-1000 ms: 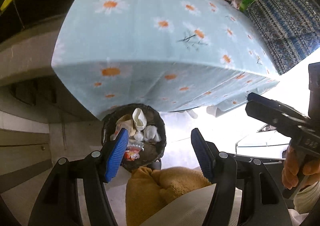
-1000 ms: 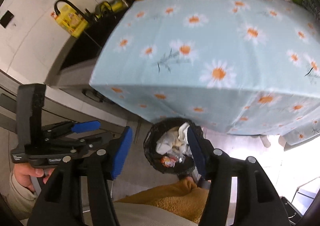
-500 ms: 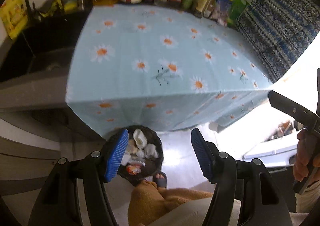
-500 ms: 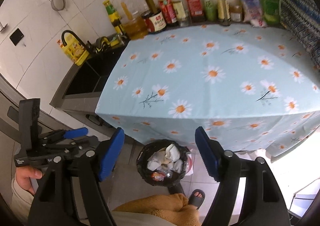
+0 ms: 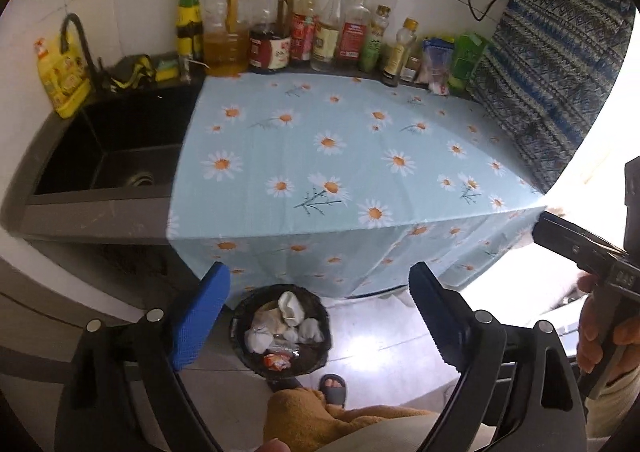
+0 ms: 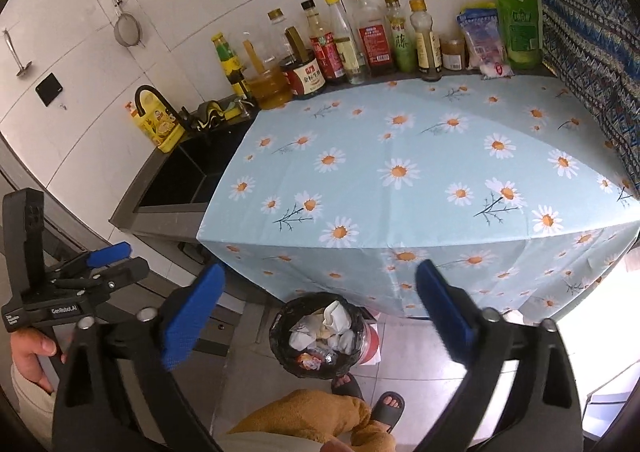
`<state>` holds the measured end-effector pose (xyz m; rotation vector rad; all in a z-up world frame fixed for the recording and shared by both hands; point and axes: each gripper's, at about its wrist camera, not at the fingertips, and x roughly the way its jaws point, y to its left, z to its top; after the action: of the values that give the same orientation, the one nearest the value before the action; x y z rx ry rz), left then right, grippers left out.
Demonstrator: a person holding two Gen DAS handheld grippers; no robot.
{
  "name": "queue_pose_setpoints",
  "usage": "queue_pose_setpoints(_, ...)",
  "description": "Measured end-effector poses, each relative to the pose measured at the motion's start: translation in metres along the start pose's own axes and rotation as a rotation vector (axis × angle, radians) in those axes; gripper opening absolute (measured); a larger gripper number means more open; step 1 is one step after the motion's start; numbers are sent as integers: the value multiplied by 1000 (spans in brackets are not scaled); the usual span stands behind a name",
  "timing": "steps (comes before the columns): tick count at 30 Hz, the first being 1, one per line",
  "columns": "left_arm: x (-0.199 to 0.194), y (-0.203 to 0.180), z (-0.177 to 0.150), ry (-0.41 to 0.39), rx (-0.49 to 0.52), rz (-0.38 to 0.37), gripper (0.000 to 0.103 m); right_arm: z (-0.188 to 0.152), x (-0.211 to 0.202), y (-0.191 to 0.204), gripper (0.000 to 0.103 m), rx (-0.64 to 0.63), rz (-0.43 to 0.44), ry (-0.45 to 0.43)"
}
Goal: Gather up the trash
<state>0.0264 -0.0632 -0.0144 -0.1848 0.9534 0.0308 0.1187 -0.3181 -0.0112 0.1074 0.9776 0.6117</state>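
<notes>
The bin (image 5: pixel 282 332) stands on the floor just below the front edge of the counter's daisy cloth (image 5: pixel 340 155), holding crumpled paper (image 5: pixel 292 304) and a wrapper. Above the bin, the left gripper (image 5: pixel 320 312) and right gripper (image 6: pixel 320 308) have just been opening; both stand wide with nothing between them. Bottles (image 5: pixel 304 27) line the wall behind the cloth; a sink (image 5: pixel 108 155) lies left.

Both the left gripper (image 5: pixel 316 318) and right gripper (image 6: pixel 318 316) have risen from the trash bin (image 5: pixel 280 332), jaws just opened wider, empty.

Left gripper (image 5: pixel 316 316) and right gripper (image 6: pixel 320 316), angled downward, have just opened wide, empty.
</notes>
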Motion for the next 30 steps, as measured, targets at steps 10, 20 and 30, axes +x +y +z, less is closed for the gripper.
queue_pose_setpoints(10, -14, -9, -7, -27, -9, -1, 93, -8, -16, -1, 98, -20, 1, -10)
queue_pose_setpoints(20, -19, -19, -10, -36, 9, -18, 96, -14, -26, -2, 98, -20, -6, -18)
queue_pose_setpoints(30, -17, -22, -14, -32, -4, -35, 96, -18, -29, -7, 98, -16, -22, -14)
